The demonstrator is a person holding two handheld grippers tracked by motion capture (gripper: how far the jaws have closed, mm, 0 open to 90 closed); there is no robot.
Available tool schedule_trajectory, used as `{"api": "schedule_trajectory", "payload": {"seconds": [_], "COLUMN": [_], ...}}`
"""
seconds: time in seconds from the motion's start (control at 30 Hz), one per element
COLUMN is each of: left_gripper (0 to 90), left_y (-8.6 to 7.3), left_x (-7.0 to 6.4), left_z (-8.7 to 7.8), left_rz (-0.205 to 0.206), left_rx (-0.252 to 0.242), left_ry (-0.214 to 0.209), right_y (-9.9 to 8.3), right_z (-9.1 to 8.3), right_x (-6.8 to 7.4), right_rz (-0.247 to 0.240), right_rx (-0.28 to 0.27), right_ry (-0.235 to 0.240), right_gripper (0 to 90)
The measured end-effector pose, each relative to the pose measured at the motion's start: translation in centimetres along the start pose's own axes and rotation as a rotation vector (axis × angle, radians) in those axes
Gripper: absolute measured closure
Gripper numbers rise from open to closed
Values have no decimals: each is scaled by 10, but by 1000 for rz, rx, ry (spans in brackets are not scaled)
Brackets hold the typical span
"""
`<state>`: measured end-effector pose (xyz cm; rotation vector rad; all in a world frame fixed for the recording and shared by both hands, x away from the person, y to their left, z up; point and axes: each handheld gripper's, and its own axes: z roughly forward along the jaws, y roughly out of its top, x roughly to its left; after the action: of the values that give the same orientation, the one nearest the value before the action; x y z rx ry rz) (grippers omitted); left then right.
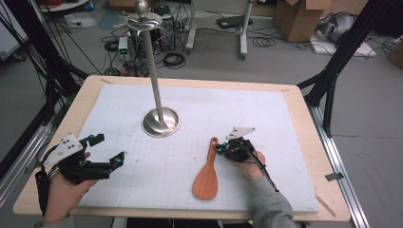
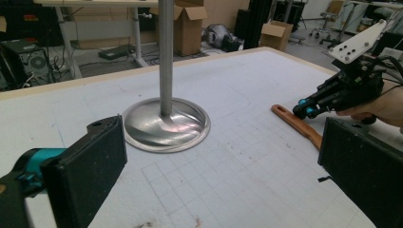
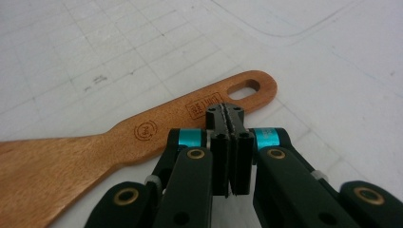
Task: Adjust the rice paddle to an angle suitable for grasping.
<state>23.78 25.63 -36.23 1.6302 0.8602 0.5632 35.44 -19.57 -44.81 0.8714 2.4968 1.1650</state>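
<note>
the wooden spatula lies flat on the white surface, handle toward the metal stand. the right claw sits at the handle with its jaws pressed together, gripping nothing; pushed down like this it could just skid the spatula aside. the left claw hovers wide open and empty, well apart. no containers here; the stand's hooks hang bare.

Open white mat all around, only the metal stand rising mid-table as a block, with the wooden spatula lying flat well clear, nearer the front edge.
</note>
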Motion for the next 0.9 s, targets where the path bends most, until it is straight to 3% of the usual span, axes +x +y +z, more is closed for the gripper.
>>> {"api": "schedule_trajectory", "payload": {"seconds": [0.17, 0.3, 0.37, 0.4, 0.6, 0.7, 0.8, 0.9], "left_gripper": [28, 28, 28, 28, 28, 28, 28, 28], "left_y": [0, 0, 0, 0, 1, 2, 1, 1], "left_x": [0, 1, 2, 2, 3, 2, 3, 4], "left_z": [-1, 0, 0, 0, 0, 0, 1, 2], "left_rz": [-2, -2, -3, -5, -7, -6, -8, -11], "left_rx": [-5, -3, -2, -3, -10, -11, -13, -11], "left_ry": [1, -4, -4, -3, -5, -10, -8, -8], "right_y": [8, 20, 25, 25, 21, 21, 21, 21], "right_z": [1, -2, 0, 0, 8, 15, 16, 15], "right_x": [11, 33, 51, 51, 91, 113, 125, 127], "right_rz": [-38, -97, -131, -131, -208, -269, -290, -293], "right_rx": [-15, -33, -21, -21, 43, 80, 90, 101], "right_ry": [-4, 58, 126, 126, 240, 285, 303, 310], "right_gripper": [893, 893, 893, 893, 893, 893, 893, 893]}}
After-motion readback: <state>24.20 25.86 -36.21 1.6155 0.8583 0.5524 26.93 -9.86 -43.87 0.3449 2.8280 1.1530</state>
